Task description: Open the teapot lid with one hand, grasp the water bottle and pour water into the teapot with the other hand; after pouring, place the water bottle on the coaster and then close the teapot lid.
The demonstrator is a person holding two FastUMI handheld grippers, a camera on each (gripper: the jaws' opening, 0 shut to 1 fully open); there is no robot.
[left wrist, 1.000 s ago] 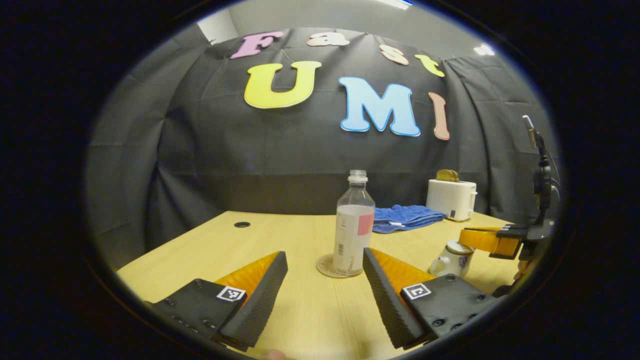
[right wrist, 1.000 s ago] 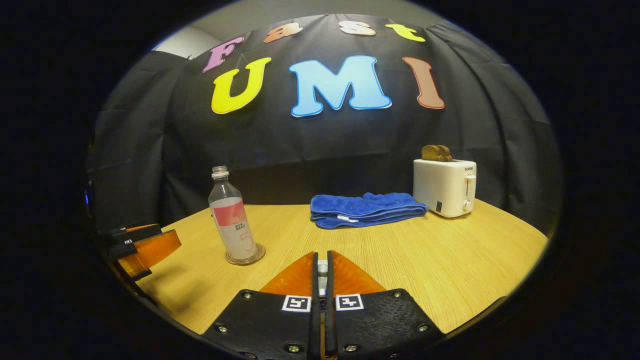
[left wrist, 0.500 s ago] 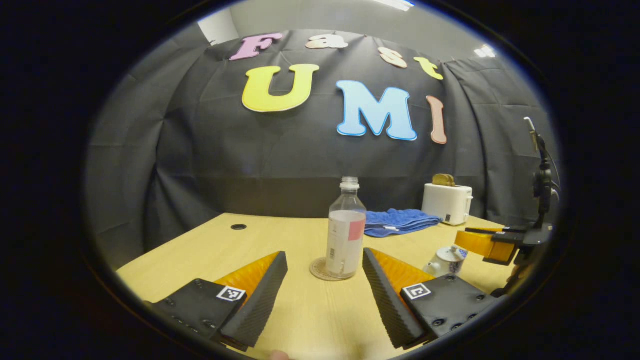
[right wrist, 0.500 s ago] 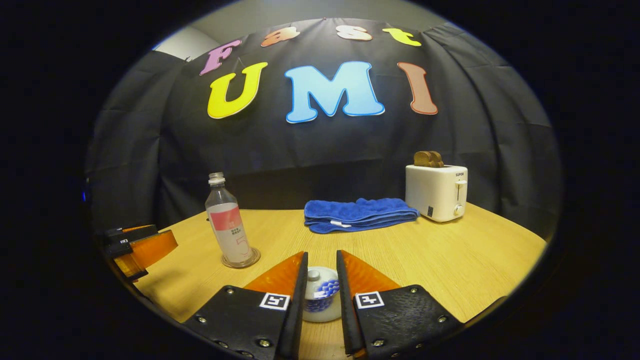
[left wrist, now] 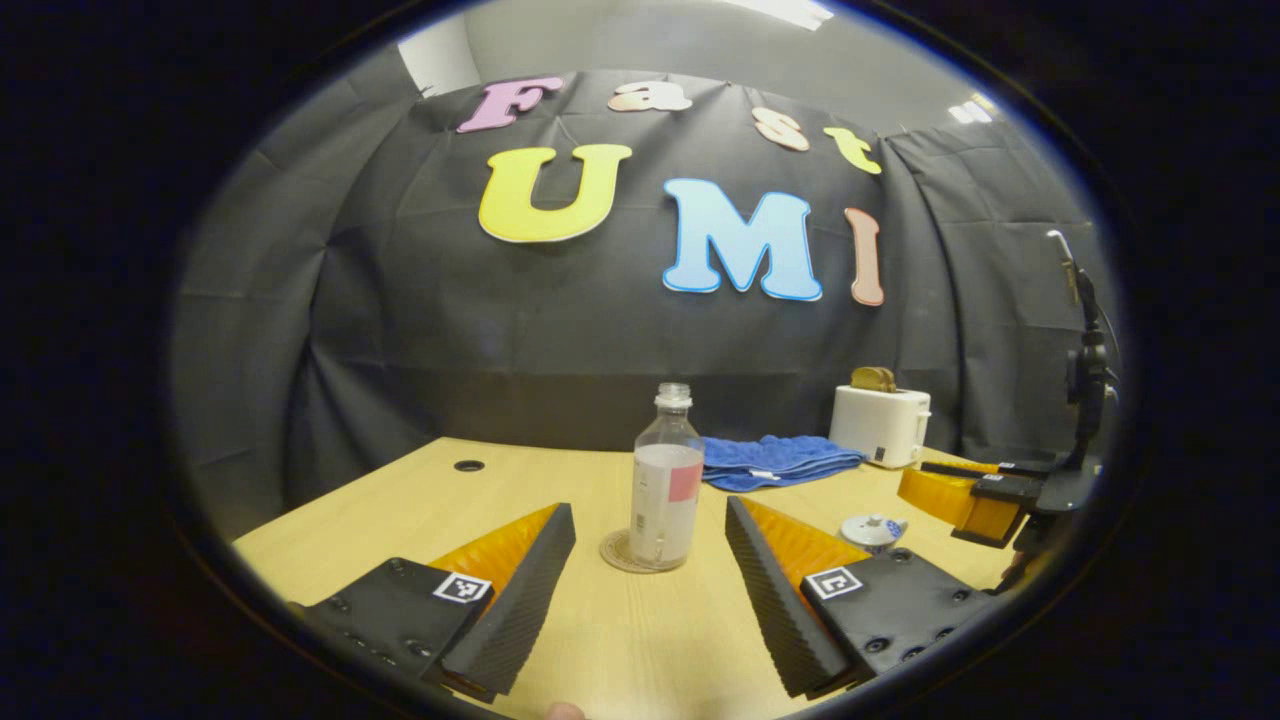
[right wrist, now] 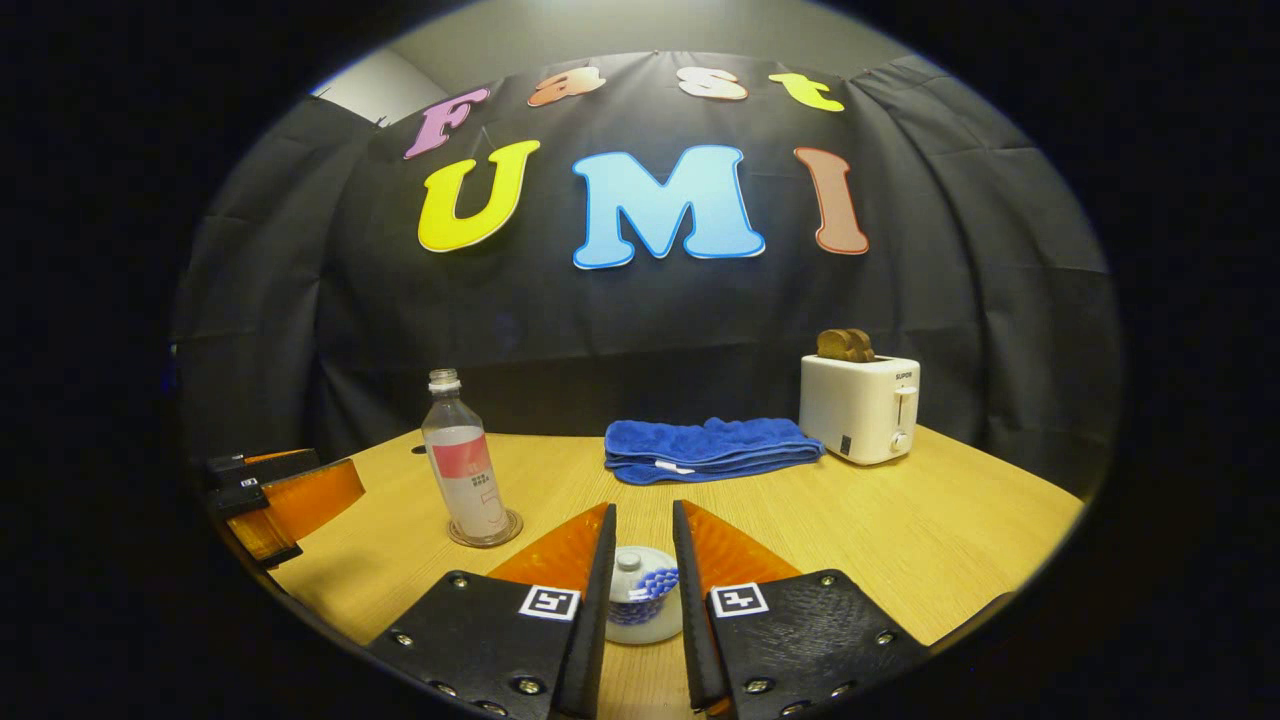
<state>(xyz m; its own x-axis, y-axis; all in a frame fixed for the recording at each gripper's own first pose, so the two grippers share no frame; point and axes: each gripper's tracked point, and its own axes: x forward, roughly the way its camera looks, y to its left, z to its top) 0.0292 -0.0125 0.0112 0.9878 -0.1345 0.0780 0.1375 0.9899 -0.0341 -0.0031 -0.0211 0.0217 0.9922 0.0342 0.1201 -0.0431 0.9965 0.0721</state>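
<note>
Now farther back from teapot [right wrist: 640, 605].

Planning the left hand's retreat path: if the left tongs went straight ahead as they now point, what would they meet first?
Probably the water bottle, upright on its coaster, ahead between the open left tongs; depth is uncertain.

the uncapped clear water bottle [left wrist: 665, 475] stands upright on a round coaster [left wrist: 618, 553], ahead between the left gripper [left wrist: 648, 560] fingers. the white-and-blue teapot [right wrist: 640, 596], lid [right wrist: 637, 566] on, sits between the right gripper [right wrist: 640, 560] fingers.
</note>
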